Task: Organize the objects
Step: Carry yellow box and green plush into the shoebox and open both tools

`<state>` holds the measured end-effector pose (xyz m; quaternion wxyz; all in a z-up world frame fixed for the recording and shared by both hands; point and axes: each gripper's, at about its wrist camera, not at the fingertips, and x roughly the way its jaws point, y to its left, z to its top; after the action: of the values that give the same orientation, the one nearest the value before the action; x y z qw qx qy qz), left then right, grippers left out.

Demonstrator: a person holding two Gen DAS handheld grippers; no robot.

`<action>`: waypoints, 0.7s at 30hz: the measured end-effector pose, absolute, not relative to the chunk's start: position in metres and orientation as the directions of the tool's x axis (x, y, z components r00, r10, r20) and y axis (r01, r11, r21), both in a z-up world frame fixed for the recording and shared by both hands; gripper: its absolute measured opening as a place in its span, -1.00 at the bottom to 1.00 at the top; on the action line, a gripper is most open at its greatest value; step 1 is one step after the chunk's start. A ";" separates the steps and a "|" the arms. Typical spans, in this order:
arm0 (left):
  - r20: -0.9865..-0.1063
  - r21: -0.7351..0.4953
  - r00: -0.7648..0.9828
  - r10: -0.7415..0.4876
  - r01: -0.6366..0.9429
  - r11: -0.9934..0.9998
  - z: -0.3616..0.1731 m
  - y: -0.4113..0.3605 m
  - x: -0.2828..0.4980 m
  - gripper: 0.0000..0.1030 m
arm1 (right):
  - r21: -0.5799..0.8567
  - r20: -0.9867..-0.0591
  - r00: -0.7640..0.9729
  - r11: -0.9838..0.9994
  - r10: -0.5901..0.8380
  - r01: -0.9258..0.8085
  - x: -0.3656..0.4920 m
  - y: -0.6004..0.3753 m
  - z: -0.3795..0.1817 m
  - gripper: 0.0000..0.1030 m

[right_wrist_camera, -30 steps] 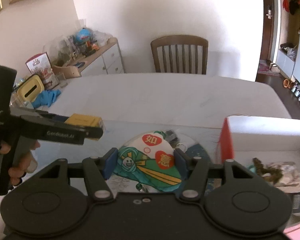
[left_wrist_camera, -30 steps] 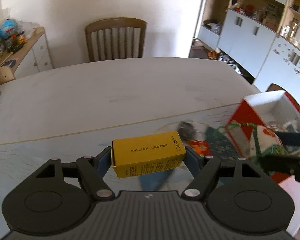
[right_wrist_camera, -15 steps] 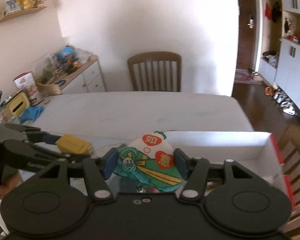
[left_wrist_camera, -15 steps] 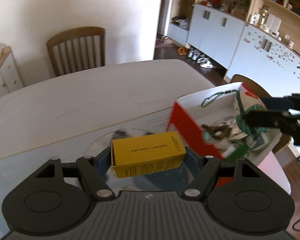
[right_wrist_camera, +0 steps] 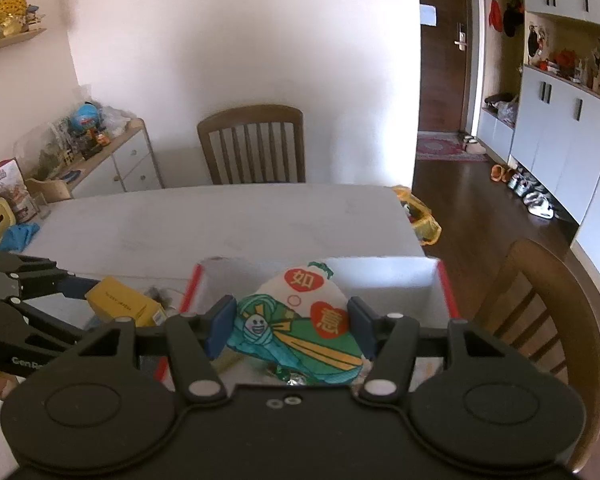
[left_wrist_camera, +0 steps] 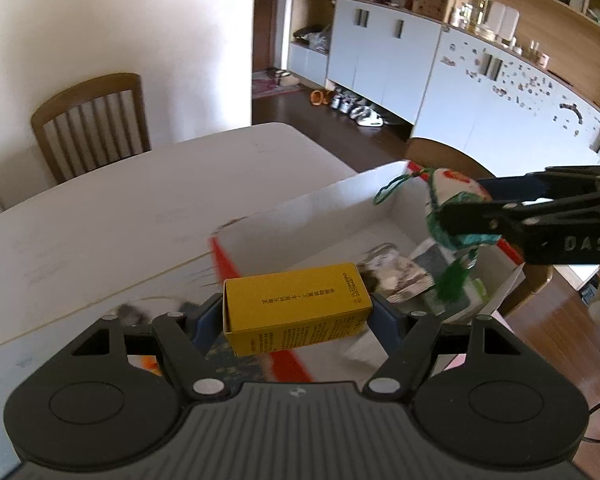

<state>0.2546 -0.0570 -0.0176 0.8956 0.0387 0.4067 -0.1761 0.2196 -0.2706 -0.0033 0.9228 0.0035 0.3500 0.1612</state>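
A slatted brown wooden chair (right_wrist_camera: 252,144) is seen behind the white table (right_wrist_camera: 228,220), a white sideboard (right_wrist_camera: 116,160) cluttered with small items is set along the left wall, and pale grey cabinets (left_wrist_camera: 384,56) with scattered shoes (left_wrist_camera: 352,106) below are lined up on the right.

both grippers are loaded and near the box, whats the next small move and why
Probably lower the right gripper a little and open it. Its embroidered pouch already hangs above the open red and white box, where other items lie. The left gripper, shut on the yellow carton, appears to sit nearer the box's near wall, so it can follow.
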 end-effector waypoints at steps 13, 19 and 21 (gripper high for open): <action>-0.788 -0.050 0.570 -0.233 0.317 0.947 -0.051 -0.116 0.287 0.47 | 0.127 -0.715 0.617 0.930 0.327 -0.346 0.222 -0.300 -0.059 0.16; -0.806 -0.032 0.556 -0.203 0.301 0.953 -0.069 -0.137 0.305 0.47 | 0.086 -0.738 0.585 0.907 0.337 -0.413 0.222 -0.290 -0.073 0.16; -0.817 -0.016 0.547 -0.184 0.298 0.955 -0.076 -0.143 0.310 0.47 | 0.073 -0.747 0.572 0.897 0.339 -0.437 0.223 -0.286 -0.077 0.17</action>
<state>0.3102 -0.1429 -0.0759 0.8772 0.0622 0.4558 -0.1374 0.2231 -0.2858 -0.0772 0.8846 -0.0598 0.4072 0.2194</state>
